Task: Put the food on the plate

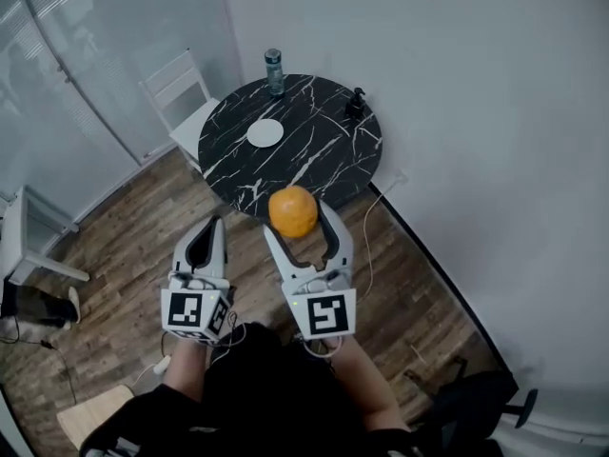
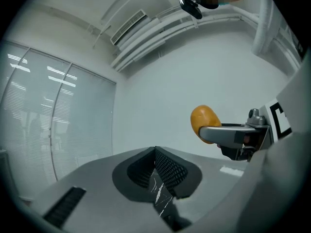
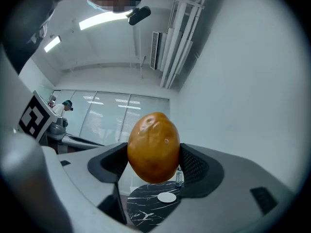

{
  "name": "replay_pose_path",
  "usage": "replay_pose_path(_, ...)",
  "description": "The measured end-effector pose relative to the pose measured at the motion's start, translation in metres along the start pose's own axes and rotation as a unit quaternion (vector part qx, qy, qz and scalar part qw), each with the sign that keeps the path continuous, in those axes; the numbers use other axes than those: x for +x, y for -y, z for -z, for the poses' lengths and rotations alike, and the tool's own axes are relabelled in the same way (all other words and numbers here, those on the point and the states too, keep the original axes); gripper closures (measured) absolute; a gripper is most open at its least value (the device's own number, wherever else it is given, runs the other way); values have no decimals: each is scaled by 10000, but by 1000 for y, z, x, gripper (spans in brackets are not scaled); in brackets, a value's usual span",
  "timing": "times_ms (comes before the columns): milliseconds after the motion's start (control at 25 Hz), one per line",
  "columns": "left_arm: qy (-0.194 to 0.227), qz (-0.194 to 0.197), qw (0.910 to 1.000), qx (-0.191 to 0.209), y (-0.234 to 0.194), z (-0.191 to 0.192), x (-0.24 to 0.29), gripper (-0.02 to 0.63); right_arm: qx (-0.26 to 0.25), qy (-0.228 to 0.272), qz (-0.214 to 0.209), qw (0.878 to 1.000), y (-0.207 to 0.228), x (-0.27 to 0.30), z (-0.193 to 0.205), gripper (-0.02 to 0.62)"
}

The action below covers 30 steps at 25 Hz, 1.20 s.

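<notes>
Head view: mounted on the person's head, facing steeply down on the left gripper (image 1: 215, 222), the right gripper (image 1: 300, 225) and the distant round counter (image 1: 314, 150). Each gripper view sits close behind its own jaws, facing the counter. All three views share the orange fruit (image 1: 293, 210) and the counter.

1. Right gripper (image 3: 154, 169): both jaws press on the sides of an orange (image 3: 153, 147), which is held clear of any surface.
2. Orange sits upright, glossy, with a small dimple near its top.
3. Below, between the jaws: round black marble table (image 3: 141, 205), well apart from the orange.
4. White plate (image 3: 167, 197) lies on the table; a bottle (image 3: 180, 177) stands behind it.
5. Left gripper (image 3: 53, 127) shows at the left edge, marker cube (image 3: 33, 114) facing the camera.
6. Background: blinds (image 3: 107, 115), grey wall (image 3: 243, 96).
</notes>
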State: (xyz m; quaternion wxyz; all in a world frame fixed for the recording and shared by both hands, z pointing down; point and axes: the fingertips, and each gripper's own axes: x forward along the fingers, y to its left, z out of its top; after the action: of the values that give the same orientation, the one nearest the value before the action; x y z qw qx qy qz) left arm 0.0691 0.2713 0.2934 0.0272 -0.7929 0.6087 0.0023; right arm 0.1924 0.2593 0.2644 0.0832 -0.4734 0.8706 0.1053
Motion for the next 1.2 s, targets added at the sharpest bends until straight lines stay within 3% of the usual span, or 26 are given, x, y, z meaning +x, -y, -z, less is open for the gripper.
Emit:
replay_pose_path(520, -268, 8, 9995, -152, -49, 35, 36, 606, 94, -368, 42, 9993, 0, 46, 42, 272)
replay_pose_path(800, -329, 188, 9989, -284, -99, 45, 85, 606, 246, -460, 72, 9986, -3, 110, 59, 272)
replay_pose_path(1200, -314, 473, 9970, -525, -174, 56, 154, 607, 60, -661, -41, 9978, -17, 208, 75, 272)
